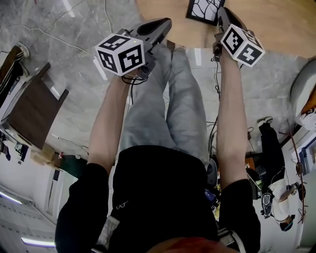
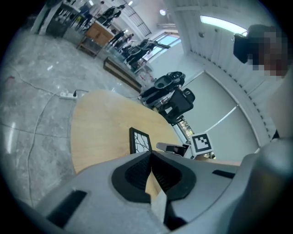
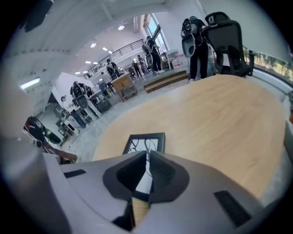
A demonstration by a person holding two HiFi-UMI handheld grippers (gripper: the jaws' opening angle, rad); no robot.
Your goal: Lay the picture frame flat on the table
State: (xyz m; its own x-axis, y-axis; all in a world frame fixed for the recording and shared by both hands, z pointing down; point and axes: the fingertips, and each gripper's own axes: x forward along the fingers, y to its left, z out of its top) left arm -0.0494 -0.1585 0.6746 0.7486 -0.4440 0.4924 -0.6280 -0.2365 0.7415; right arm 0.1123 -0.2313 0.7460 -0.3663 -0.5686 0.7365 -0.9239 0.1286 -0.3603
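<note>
The picture frame [image 1: 204, 10], black-edged with a white, branch-patterned picture, lies flat on the round wooden table [image 1: 276, 24] near its front edge. My right gripper [image 1: 222, 12] hovers just beside the frame's right edge, and its jaws are shut and empty. In the right gripper view the frame [image 3: 145, 142] lies right beyond the closed tips [image 3: 146, 153]. My left gripper [image 1: 167, 23] is held short of the table edge, left of the frame, also shut with nothing in it. In the left gripper view the frame [image 2: 139, 140] shows just past the tips [image 2: 151, 153], with the right gripper [image 2: 176, 148] to its right.
Black office chairs [image 3: 226, 41] stand at the table's far side. A dark wooden piece of furniture [image 1: 32, 111] is on the grey floor at the left. Cables and a power strip [image 2: 68, 95] lie on the floor. A person [image 1: 271, 148] is at the right.
</note>
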